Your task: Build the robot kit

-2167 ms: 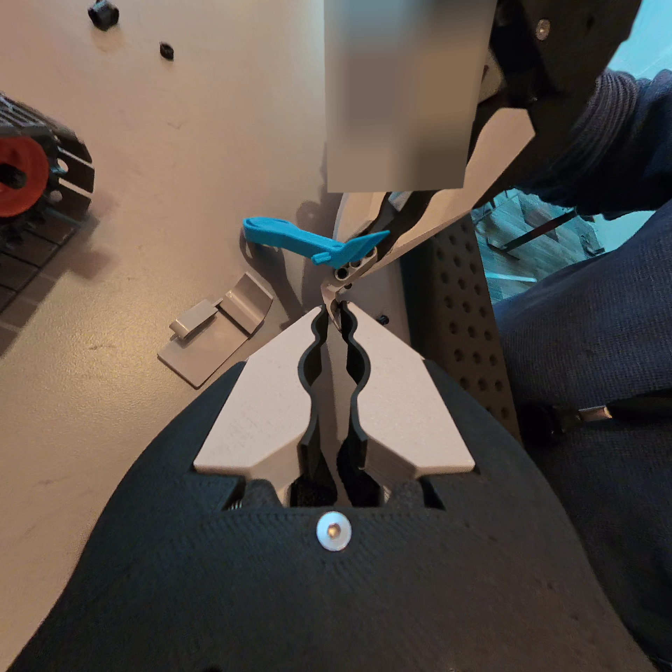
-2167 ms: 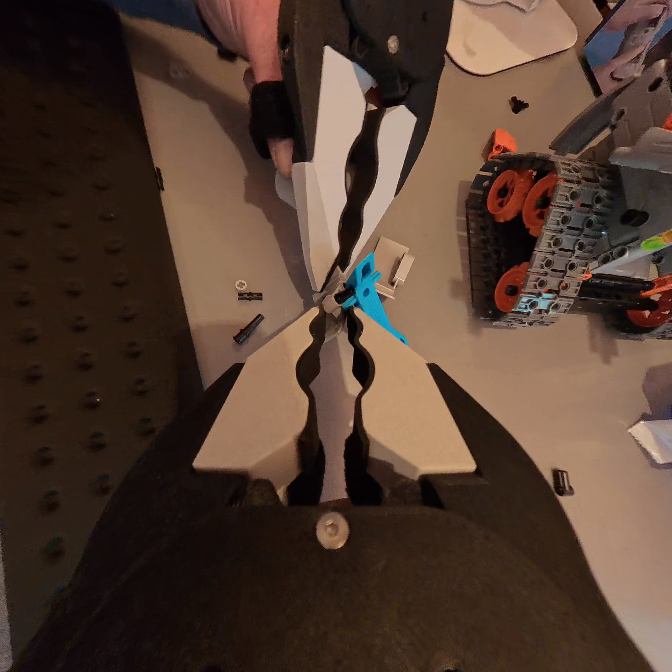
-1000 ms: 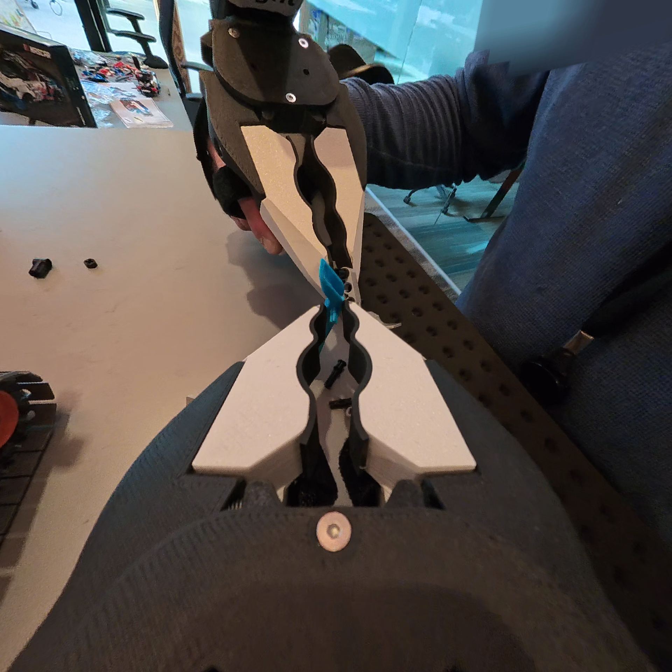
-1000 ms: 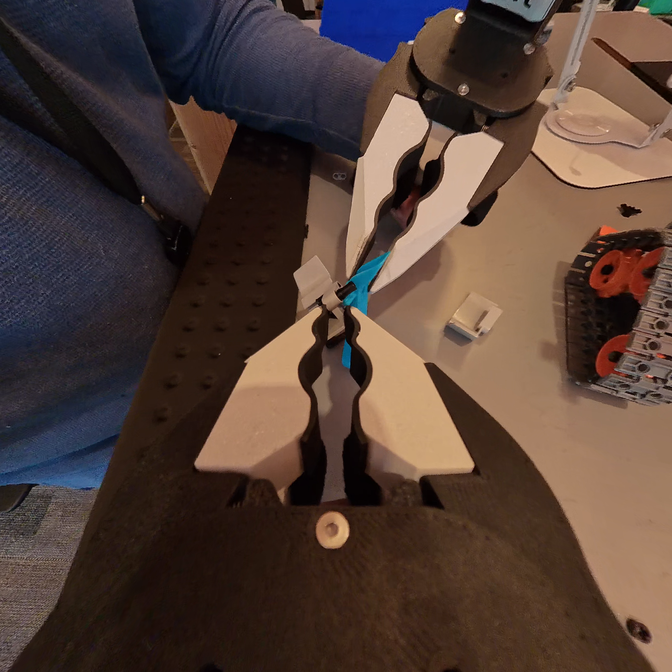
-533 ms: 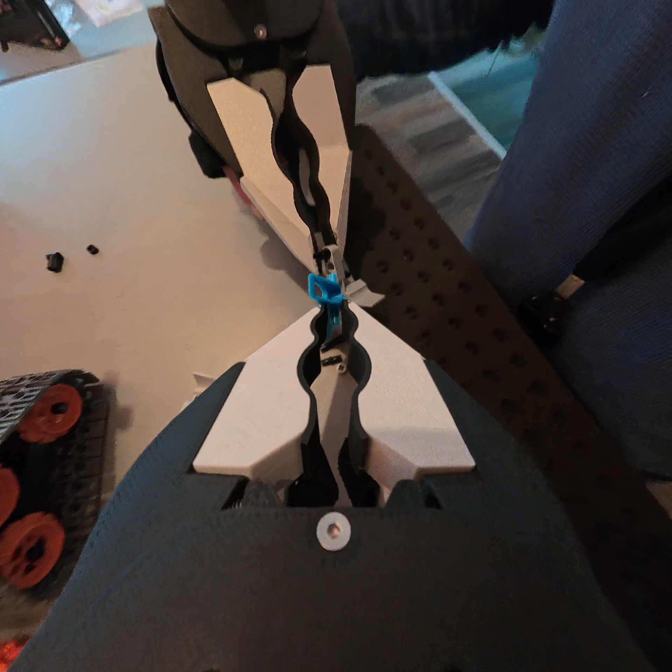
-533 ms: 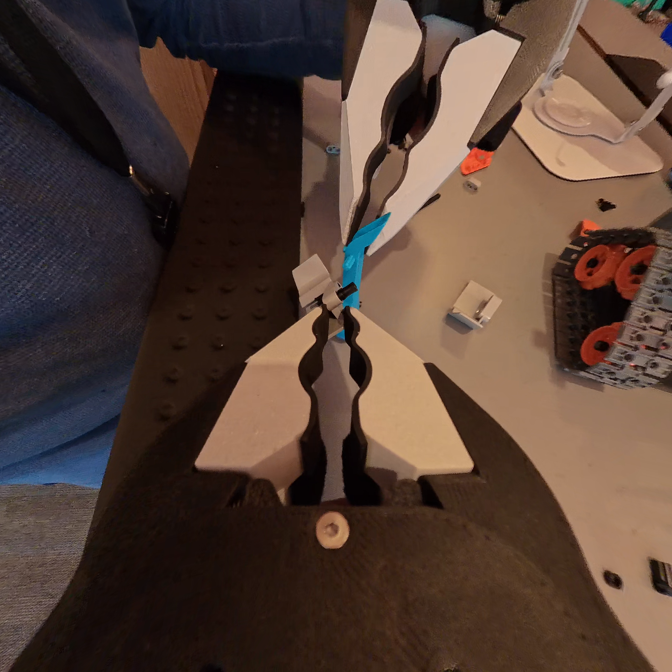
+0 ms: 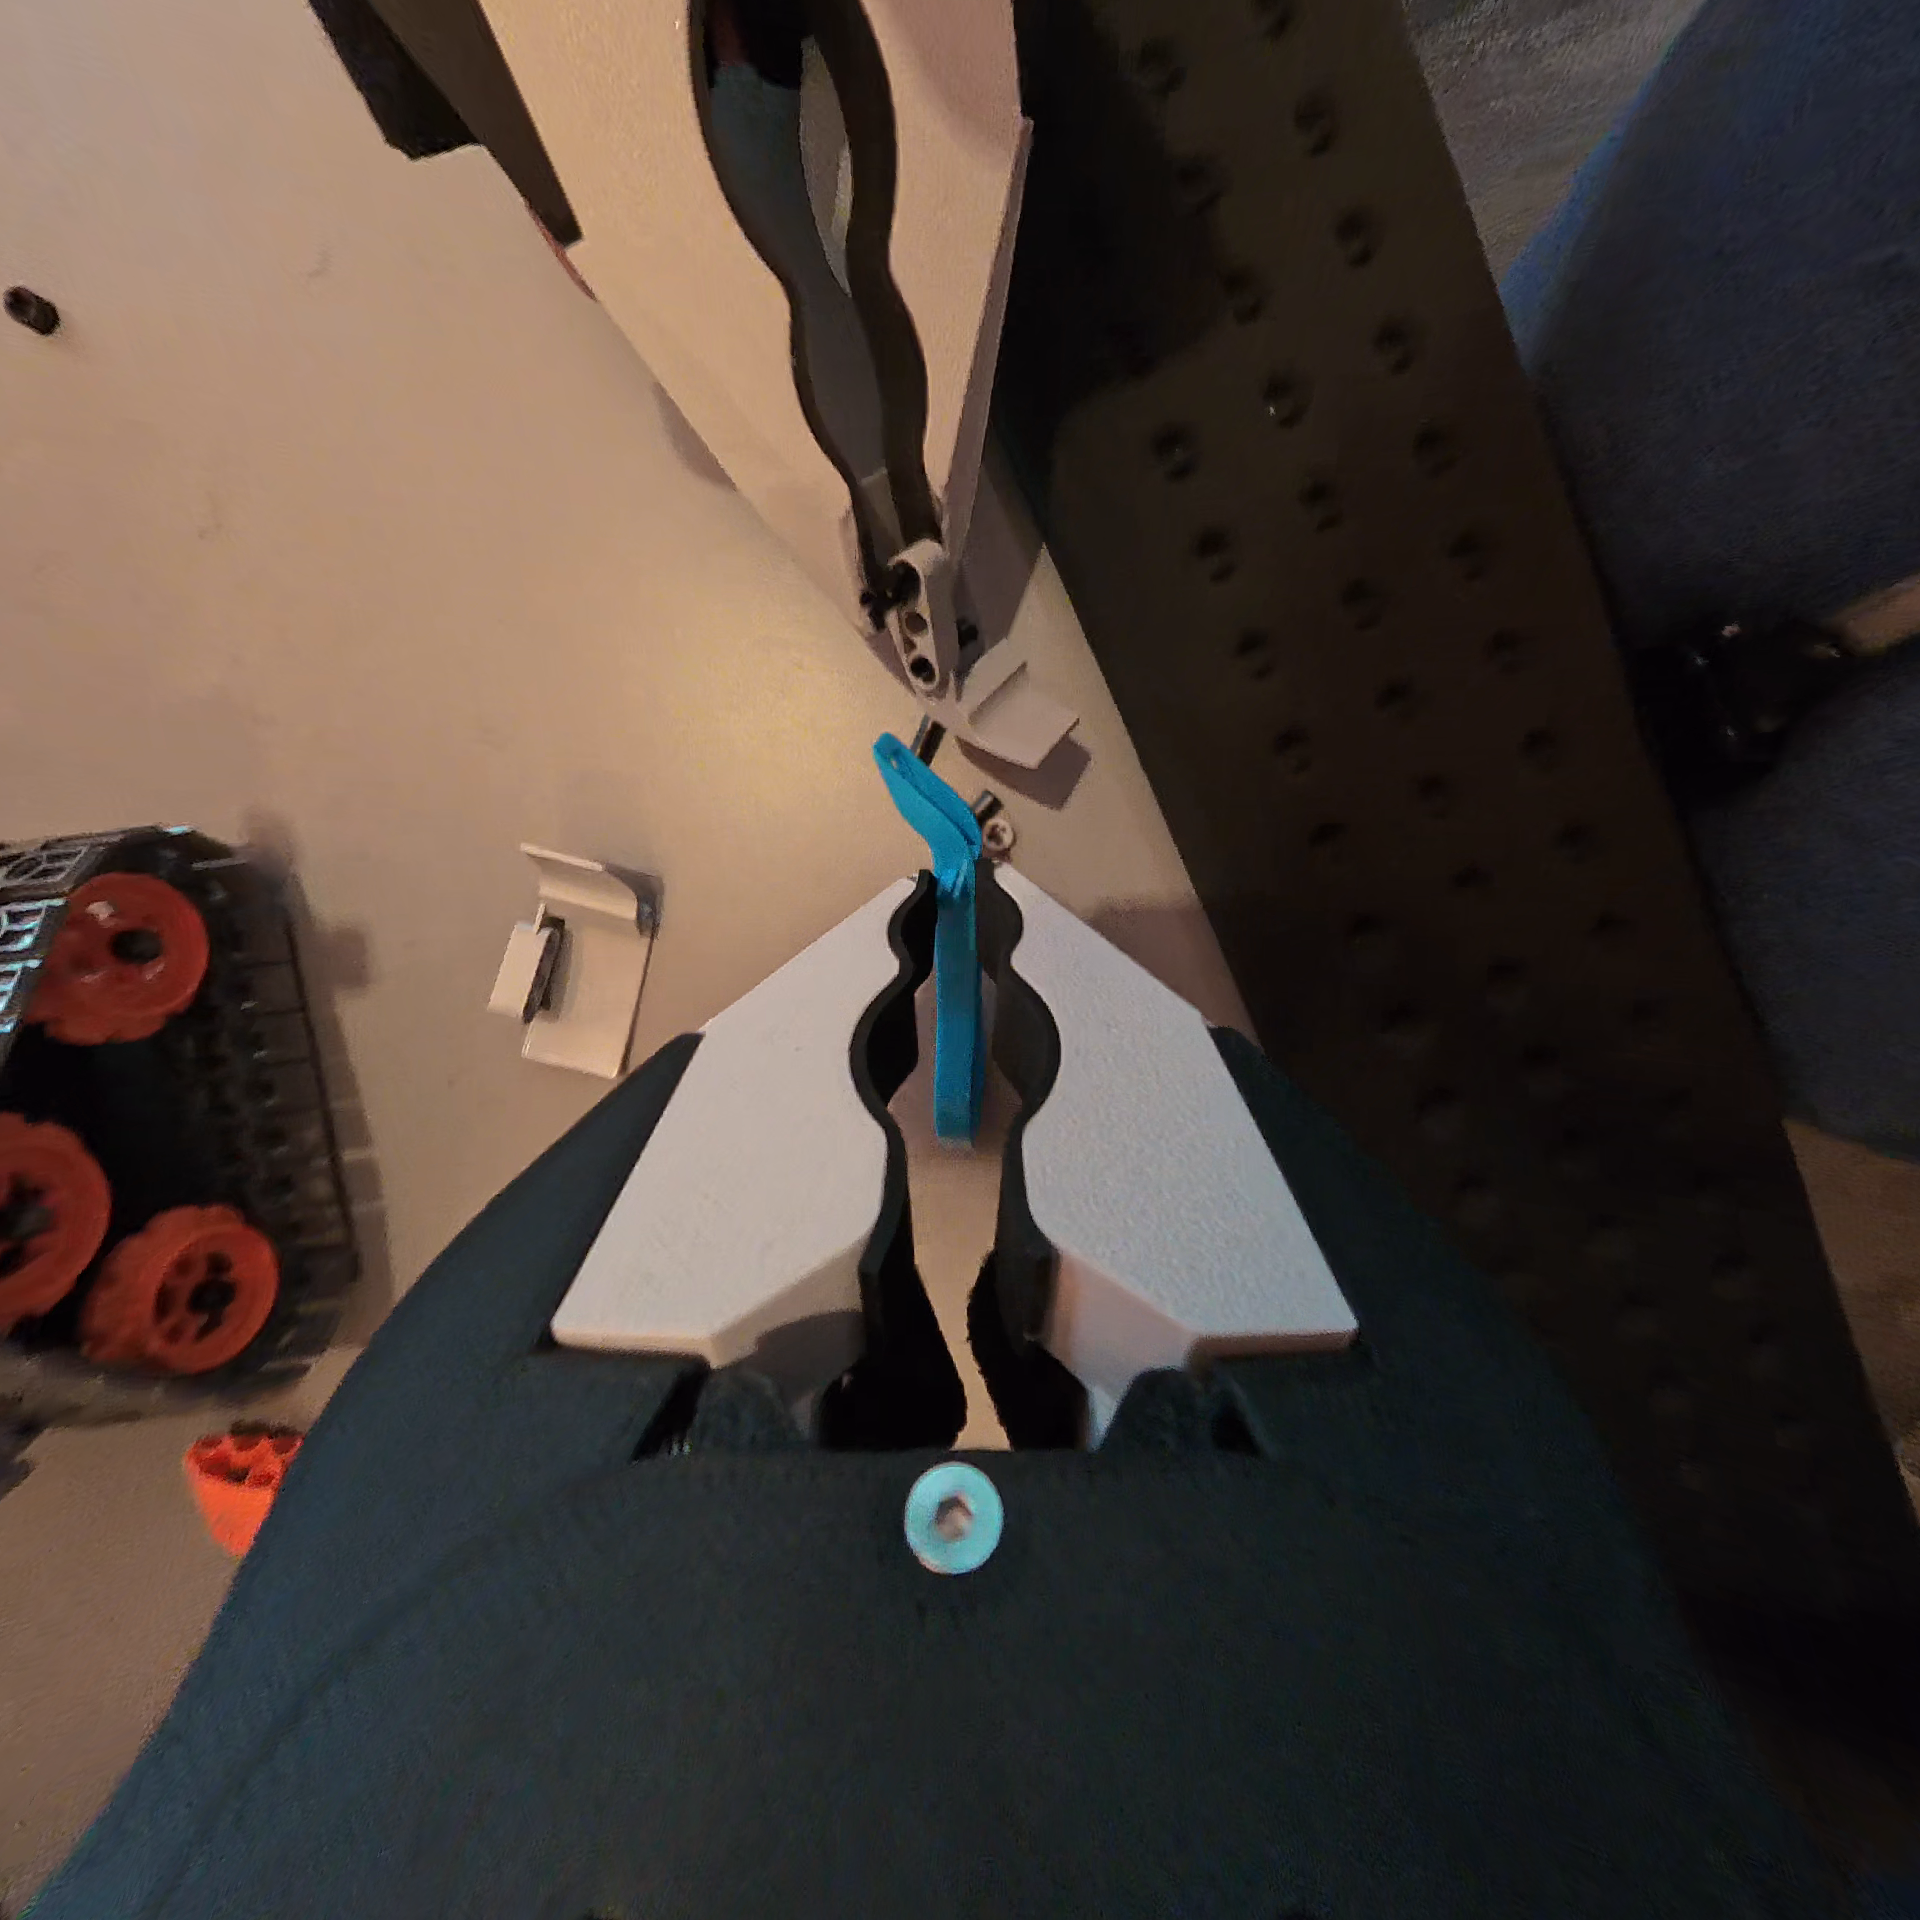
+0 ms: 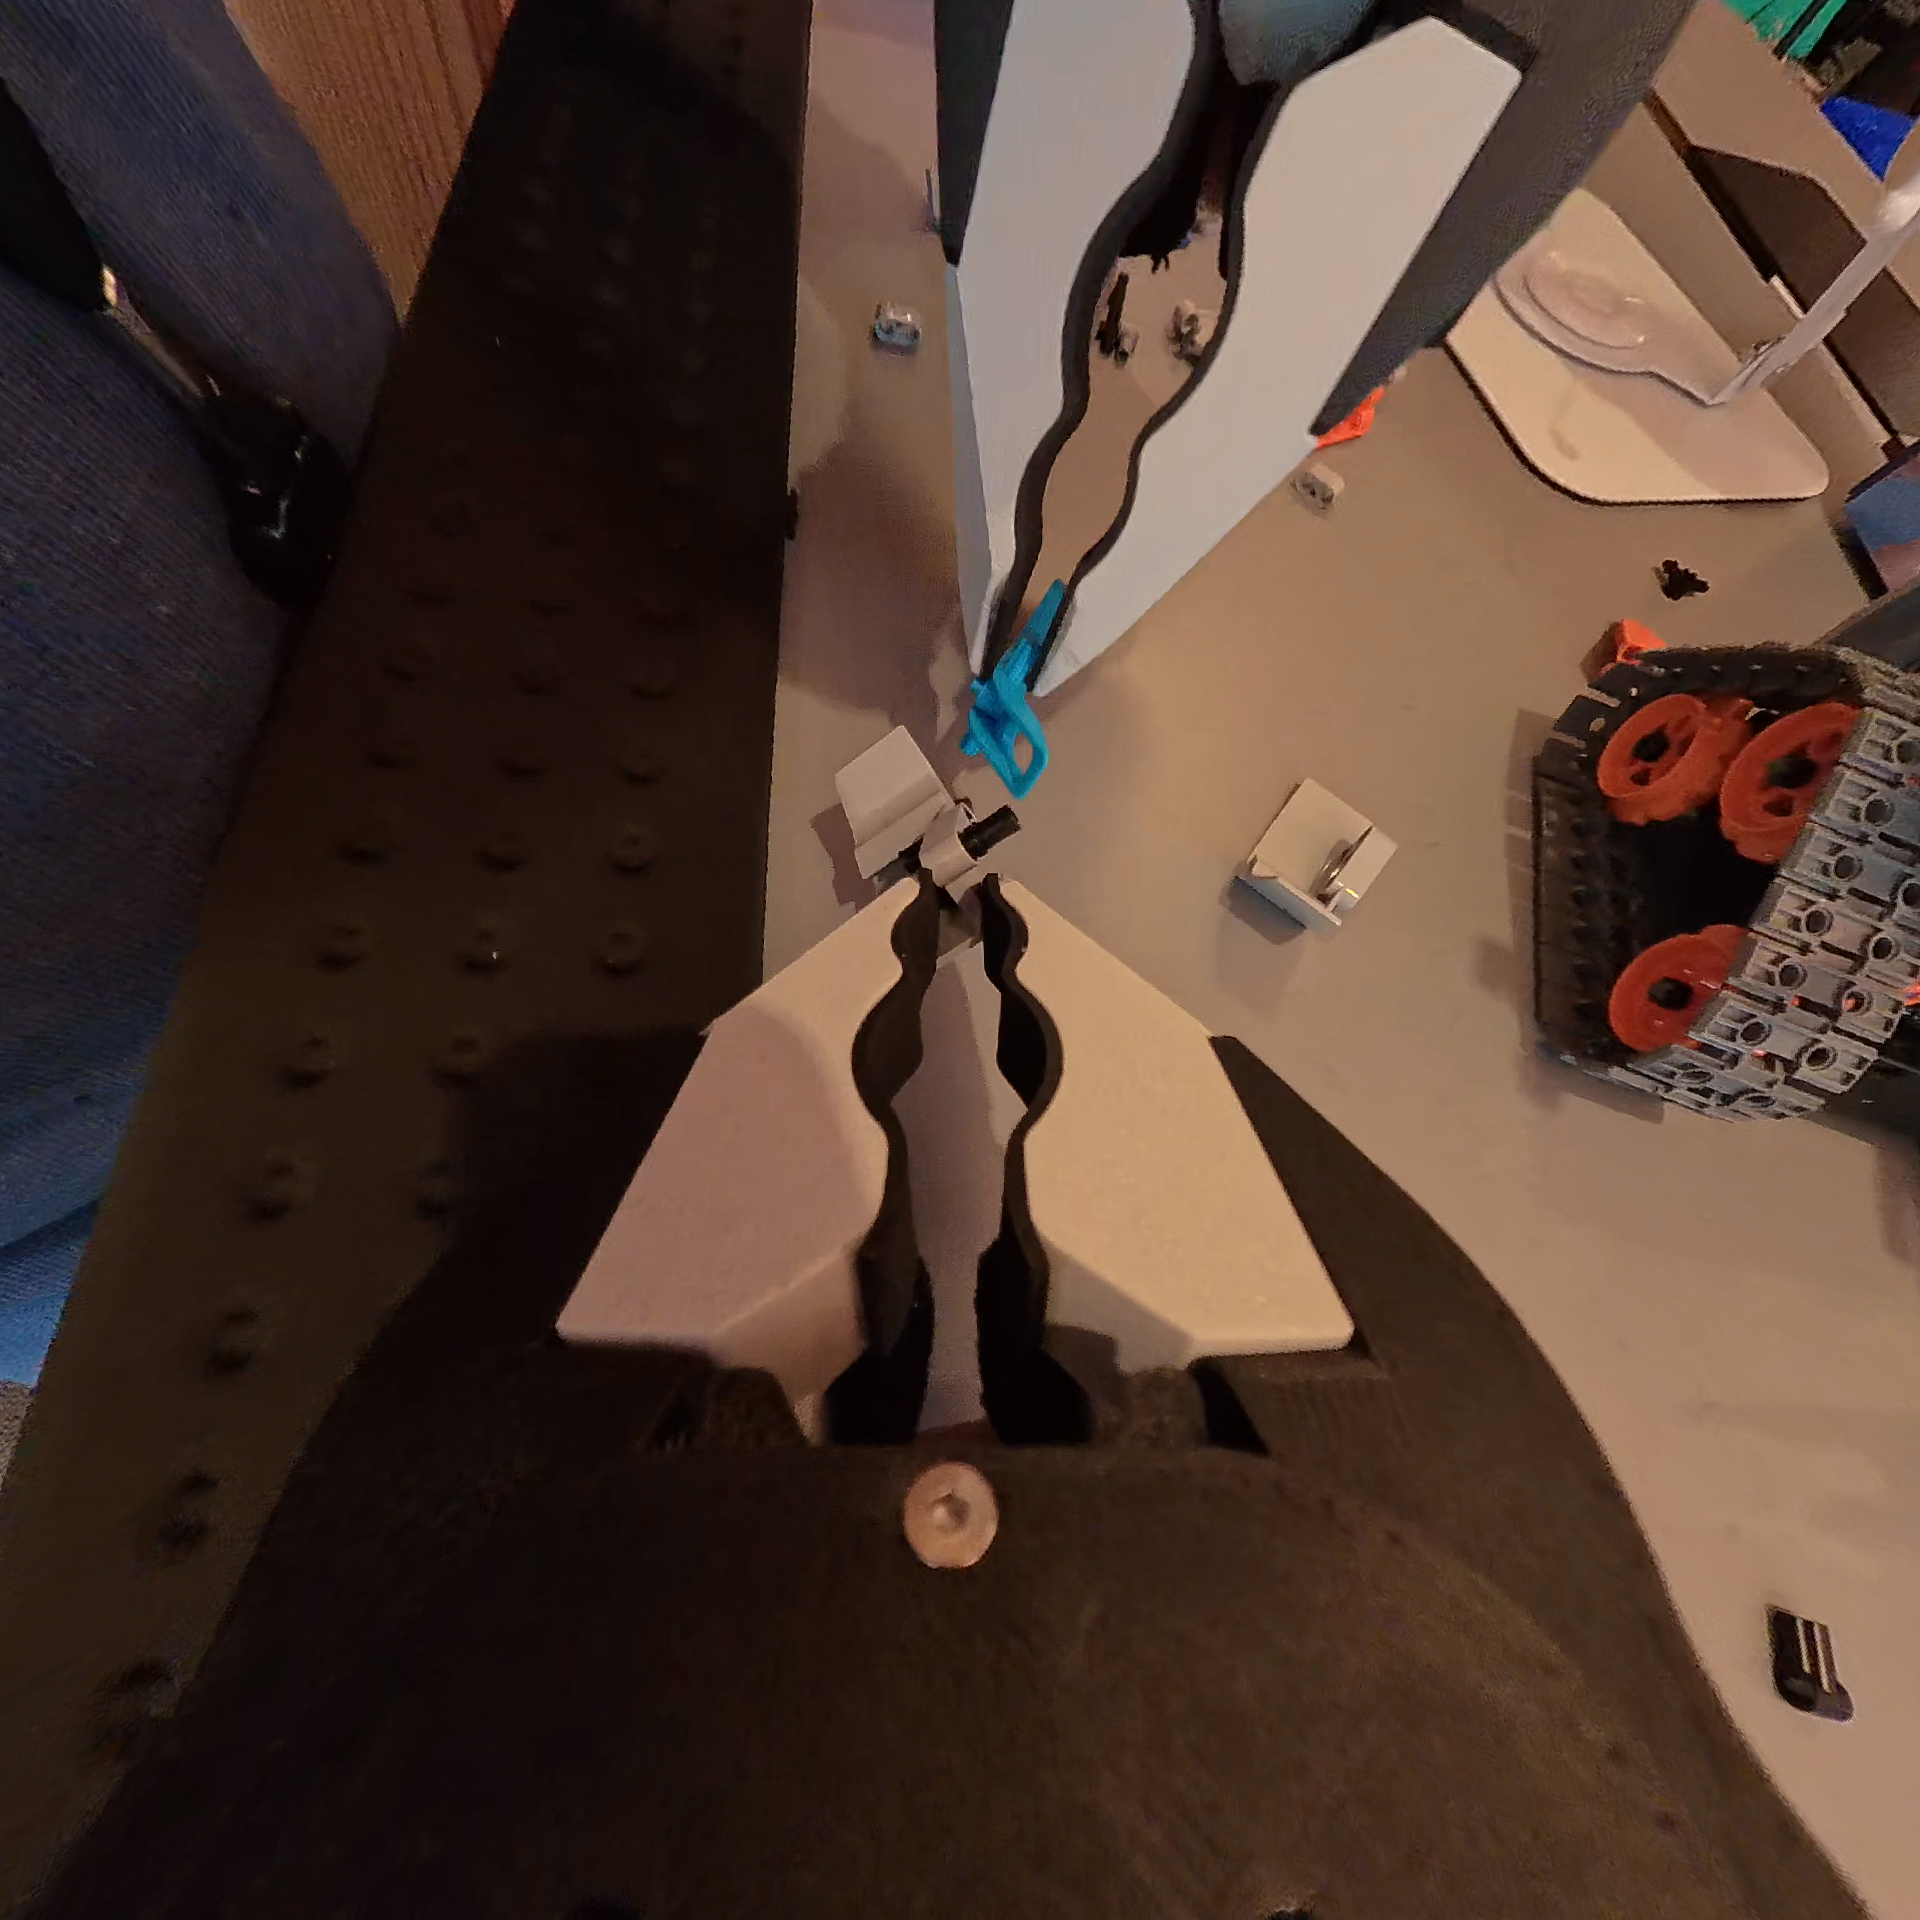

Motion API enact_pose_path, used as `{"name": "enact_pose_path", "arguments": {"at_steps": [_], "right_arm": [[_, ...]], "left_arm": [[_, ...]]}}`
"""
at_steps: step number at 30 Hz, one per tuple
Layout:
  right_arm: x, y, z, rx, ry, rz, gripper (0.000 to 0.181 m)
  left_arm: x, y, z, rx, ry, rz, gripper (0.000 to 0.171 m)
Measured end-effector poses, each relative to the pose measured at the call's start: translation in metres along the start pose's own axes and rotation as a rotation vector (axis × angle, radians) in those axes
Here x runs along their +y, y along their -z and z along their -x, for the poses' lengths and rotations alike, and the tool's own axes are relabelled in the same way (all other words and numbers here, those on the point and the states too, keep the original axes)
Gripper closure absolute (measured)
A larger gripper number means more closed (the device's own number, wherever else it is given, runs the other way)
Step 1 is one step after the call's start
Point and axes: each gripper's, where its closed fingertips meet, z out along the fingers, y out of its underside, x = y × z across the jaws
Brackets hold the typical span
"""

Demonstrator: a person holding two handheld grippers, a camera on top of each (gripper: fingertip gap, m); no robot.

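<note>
Blue angled plastic piece (image 7: pixel 954 935) sat pinched at the tips of the left gripper (image 7: pixel 954 894), fingers pressed together on it; one end ran back between the fingers, the other poked out ahead. Right wrist view showed the same piece (image 8: pixel 1006 717) hanging from that gripper's tips above the table.

Right gripper (image 8: pixel 956 894) was clamped on a small light-grey building-toy assembly (image 8: pixel 940 831): a holed beam with a grey panel on its left side and a black pin (image 8: pixel 989 828) sticking out toward the blue piece. Left wrist view showed the beam (image 7: pixel 923 613) with its row of holes at the tips of that gripper.

The two held parts were close but apart; a clear gap lay between black pin and blue piece. They were not joined here.

On the beige table (image 7: pixel 364 468): a loose grey clip-like part (image 8: pixel 1314 857) right of the grippers, a tracked model with orange wheels (image 8: pixel 1745 862) farther right, small black pins scattered about, one black connector (image 8: pixel 1808 1660) near the right gripper's body. A dark studded strip (image 8: pixel 582 623) ran along the table edge, a person's blue sleeve beyond it.
</note>
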Motion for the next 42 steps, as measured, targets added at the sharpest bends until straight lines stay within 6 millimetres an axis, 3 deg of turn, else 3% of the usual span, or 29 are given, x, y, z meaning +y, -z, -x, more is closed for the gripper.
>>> {"name": "enact_pose_path", "arguments": {"at_steps": [10,12,17,42], "right_arm": [[0.015,-0.011,-0.014,0.129,0.123,0.051,0.176],[0.016,-0.011,-0.023,0.208,0.175,0.055,0.176],[0.015,-0.012,-0.025,0.252,0.230,0.055,0.176],[0.016,-0.012,-0.024,0.269,0.216,0.053,0.176]], "left_arm": [[-0.015,-0.002,0.028,0.025,0.219,-0.231,0.167],[-0.018,-0.003,0.031,0.029,0.251,-0.281,0.167],[-0.021,-0.003,0.034,0.031,0.296,-0.329,0.167],[-0.017,-0.003,0.032,0.078,0.265,-0.211,0.167]]}}
